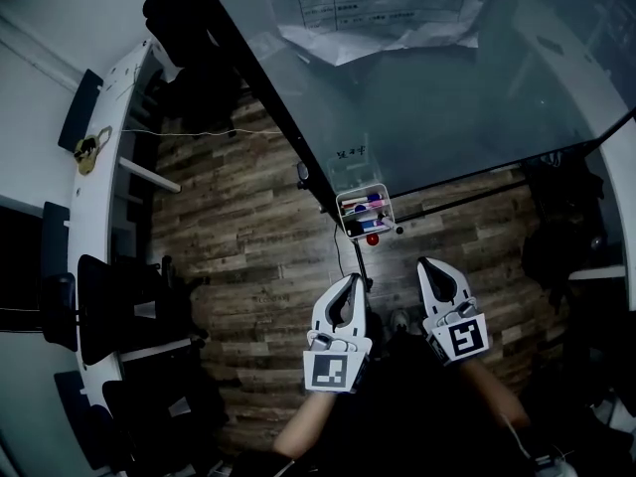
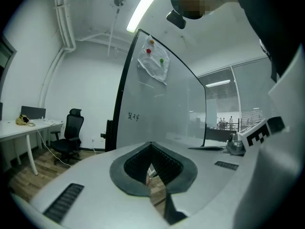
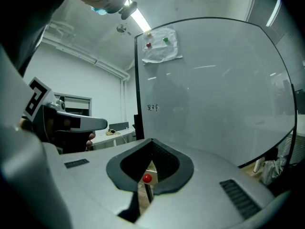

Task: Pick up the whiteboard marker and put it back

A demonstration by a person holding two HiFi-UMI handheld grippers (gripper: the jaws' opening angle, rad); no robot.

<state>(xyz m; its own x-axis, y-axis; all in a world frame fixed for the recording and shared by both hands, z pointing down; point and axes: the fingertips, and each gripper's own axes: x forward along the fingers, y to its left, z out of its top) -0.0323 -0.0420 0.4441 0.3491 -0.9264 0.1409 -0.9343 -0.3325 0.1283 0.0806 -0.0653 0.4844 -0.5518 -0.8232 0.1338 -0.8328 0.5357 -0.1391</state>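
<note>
Wood-plank flooring runs under a tall whiteboard on a dark frame, with a long white desk and dark office chairs along the left side in the head view. On the board's upper part, 3 small magnets pin a crumpled paper sheet, and a little dark handwriting sits near its left edge. At the board's lower edge hangs a small white holder, and the whiteboard markers lie inside it, their caps showing pink, purple and blue; how many there are is too small to count. Just below the holder is a round red knob, which the right gripper view also shows through the hollow between its pads, beyond the jaws and not held. The left gripper and the right gripper are held side by side, near each other, both pointing toward the holder and apart from it. Each has its 2 jaws pressed together at the tips with nothing clamped between them, so the markers are in their holder and untouched.
</note>
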